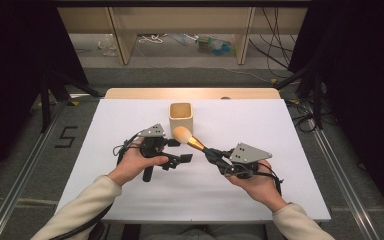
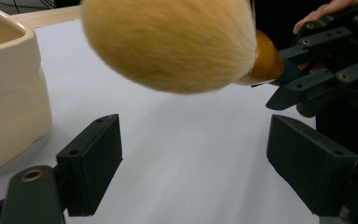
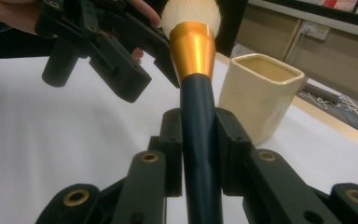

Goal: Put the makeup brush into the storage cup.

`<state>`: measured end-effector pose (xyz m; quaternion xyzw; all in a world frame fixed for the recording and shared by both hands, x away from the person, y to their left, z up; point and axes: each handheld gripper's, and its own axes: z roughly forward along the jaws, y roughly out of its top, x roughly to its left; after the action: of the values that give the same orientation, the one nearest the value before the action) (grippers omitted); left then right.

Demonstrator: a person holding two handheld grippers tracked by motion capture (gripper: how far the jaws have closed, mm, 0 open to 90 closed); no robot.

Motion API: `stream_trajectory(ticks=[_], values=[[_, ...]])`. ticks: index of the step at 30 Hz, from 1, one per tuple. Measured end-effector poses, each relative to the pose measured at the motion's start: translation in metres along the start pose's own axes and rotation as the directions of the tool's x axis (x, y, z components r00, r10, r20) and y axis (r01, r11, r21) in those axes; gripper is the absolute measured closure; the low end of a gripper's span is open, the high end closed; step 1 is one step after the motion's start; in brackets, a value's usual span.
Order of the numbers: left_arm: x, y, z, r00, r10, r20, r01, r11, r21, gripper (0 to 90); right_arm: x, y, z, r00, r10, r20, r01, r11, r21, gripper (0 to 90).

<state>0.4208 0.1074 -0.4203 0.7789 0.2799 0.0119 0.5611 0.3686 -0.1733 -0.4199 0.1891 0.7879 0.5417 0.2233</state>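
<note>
The right gripper clamps the dark-handled, gold-ferruled fluffy brush, head pointing far-left toward the cream square ceramic cup; the left gripper gapes empty.

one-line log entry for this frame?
right gripper: shut on brush handle | left gripper: open, beside bristles | cup: upright behind brush

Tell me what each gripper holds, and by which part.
The right gripper clamps the makeup brush by its dark handle. The left gripper is open, holding nothing.
</note>
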Motion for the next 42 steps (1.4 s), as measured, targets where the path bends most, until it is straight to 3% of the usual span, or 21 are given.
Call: stream_trajectory(ticks=[2, 11, 24, 28, 33, 36, 42], values=[[-0.001, 0.003, 0.001, 0.9999, 0.011, 0.006, -0.011, 0.9999, -0.006, 17.8, 0.0, 0.001, 0.0, 1.0, 0.0, 0.0, 0.0, 1.0, -0.002, 75.5], [-0.003, 0.01, -0.002, 0.9997, -0.009, 0.022, 0.01, 0.9987, -0.05, 17.9, -0.002, 0.009, 0.005, 0.9999, 0.003, 0.015, -0.003, 0.999, -0.052, 75.5], [-0.006, 0.015, 0.001, 0.996, -0.072, 0.054, 0.078, 0.9901, -0.117, 21.9, -0.001, 0.012, 0.011, 1.0, 0.001, 0.007, -0.001, 0.998, -0.067, 75.5], [-0.006, 0.014, 0.003, 0.991, -0.123, 0.054, 0.129, 0.9817, -0.14, 25.9, 0.0, 0.011, 0.012, 0.9999, 0.003, 0.011, -0.002, 0.998, -0.063, 75.5], [-0.007, 0.012, 0.006, 0.986, -0.156, 0.057, 0.164, 0.9721, -0.168, 29.1, 0.0, 0.01, 0.012, 0.9998, 0.003, 0.021, -0.002, 0.998, -0.061, 75.4], [-0.007, 0.012, 0.008, 0.9865, -0.155, 0.053, 0.162, 0.9699, -0.181, 31.3, -0.001, 0.01, 0.013, 1.0, 0.002, 0.009, -0.001, 0.998, -0.057, 75.5], [-0.011, 0.014, 0.01, 0.9849, -0.165, 0.054, 0.172, 0.9646, -0.2, 36.0, 0.0, 0.009, 0.014, 0.9996, 0.0, 0.03, 0.002, 0.998, -0.058, 75.4]])
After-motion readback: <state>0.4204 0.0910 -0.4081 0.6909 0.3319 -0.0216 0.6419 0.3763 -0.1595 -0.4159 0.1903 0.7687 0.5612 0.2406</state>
